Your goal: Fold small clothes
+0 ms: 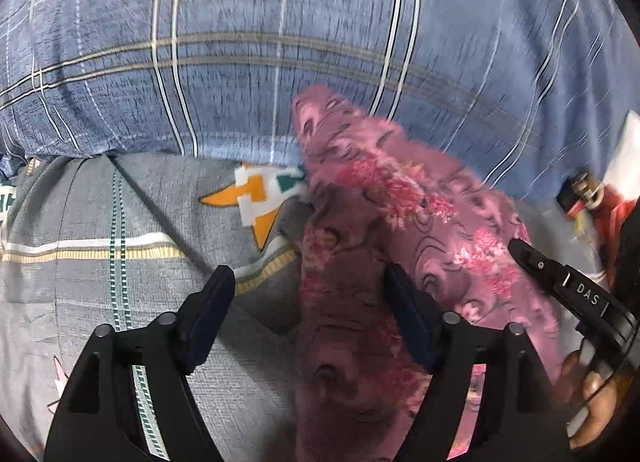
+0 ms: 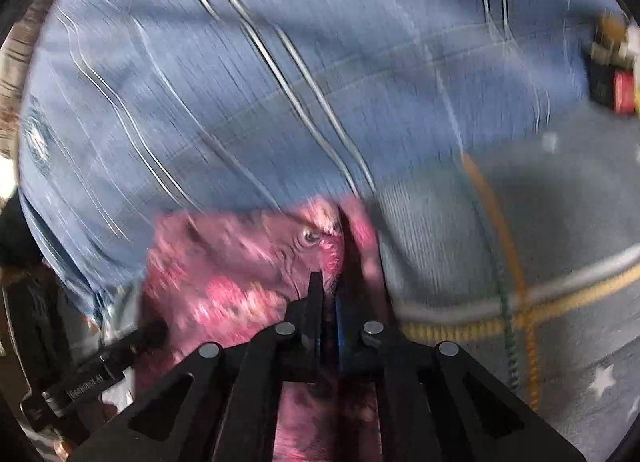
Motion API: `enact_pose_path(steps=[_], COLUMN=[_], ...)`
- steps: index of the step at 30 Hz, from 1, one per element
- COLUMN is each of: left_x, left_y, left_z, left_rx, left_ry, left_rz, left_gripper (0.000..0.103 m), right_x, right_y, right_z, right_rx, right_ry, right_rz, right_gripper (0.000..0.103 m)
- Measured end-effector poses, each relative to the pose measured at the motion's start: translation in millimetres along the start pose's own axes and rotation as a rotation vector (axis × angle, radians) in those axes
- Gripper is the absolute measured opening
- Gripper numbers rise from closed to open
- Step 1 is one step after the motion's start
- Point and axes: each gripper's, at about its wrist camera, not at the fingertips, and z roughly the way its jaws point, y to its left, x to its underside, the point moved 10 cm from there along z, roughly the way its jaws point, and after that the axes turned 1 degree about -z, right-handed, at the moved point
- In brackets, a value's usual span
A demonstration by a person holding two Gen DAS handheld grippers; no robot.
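A pink floral fleece garment point(image 1: 400, 222) lies crumpled on a grey bedsheet point(image 1: 120, 222), its far tip resting against a blue plaid quilt point(image 1: 280, 42). My left gripper point(image 1: 308, 286) hovers open over the garment's left edge, with cloth under the gap and beneath the right finger point(image 1: 404, 302); the pads do not press on it. The right gripper point(image 2: 330, 286) is shut, with a fold of the garment point(image 2: 224, 274) pinched at its tips. In the left wrist view the right gripper's tip point(image 1: 524, 252) rests on the garment's right side. Both views are blurred.
The bulky quilt point(image 2: 240, 102) fills the far side. The sheet point(image 2: 520, 242) carries stripes and a star print point(image 1: 256, 206). Small red and black items point(image 1: 584, 194) lie at the right, also small items point(image 2: 616, 82). A hand point(image 1: 596, 394) holds the right gripper.
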Motion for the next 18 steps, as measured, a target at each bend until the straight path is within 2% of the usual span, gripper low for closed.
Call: enact_pose_path(steps=[1,2,3,5,7,8,9,10,12,13,16,18], left_x=[1,2,3,10,25,33,42,51,56,56,47,44], left_y=[1,3,6,9,8,7,6,1,-1,-2,7,18], left_z=[-5,-12,-21,-35,-41,-39,-33,-24,-24,-31,-56,-65], left_rx=[0.022,0.042,0.049,0.069,0.093,0.081,0.059,0.035,0.002,0.009,0.040,0.060], left_ry=[-0.005,-0.015,-0.029,-0.055,-0.069,-0.065,-0.051,-0.035,-0.047,-0.045,-0.071,-0.097], left_rz=[-0.012,-0.023,-0.031,-0.049,-0.051,-0.042,-0.025,0.003,0.028,0.036,0.030,0.008], left_gripper=[0.078,0.077,0.077,0.076,0.076,0.076,0.077,0.077,0.078,0.078,0.077,0.077], right_x=[-4,-7,-9,-3,14,23,39,53,56,54,40,39], right_y=[1,5,12,29,39,40,39,35,37,36,19,3], right_z=[-11,-23,-38,-61,-69,-66,-54,-39,-46,-53,-87,-94], right_rx=[0.021,0.025,0.004,-0.097,-0.167,-0.166,-0.127,-0.043,0.006,0.018,-0.075,-0.126], right_ry=[-0.042,-0.084,-0.127,-0.174,-0.168,-0.149,-0.108,-0.056,-0.099,-0.087,-0.147,-0.128], right_rz=[-0.013,-0.038,-0.071,-0.122,-0.161,-0.189,-0.232,-0.282,-0.352,-0.338,-0.179,-0.086], right_gripper=[0.008,0.013,0.013,0.013,0.013,0.013,0.011,0.008,0.006,0.006,0.018,0.037])
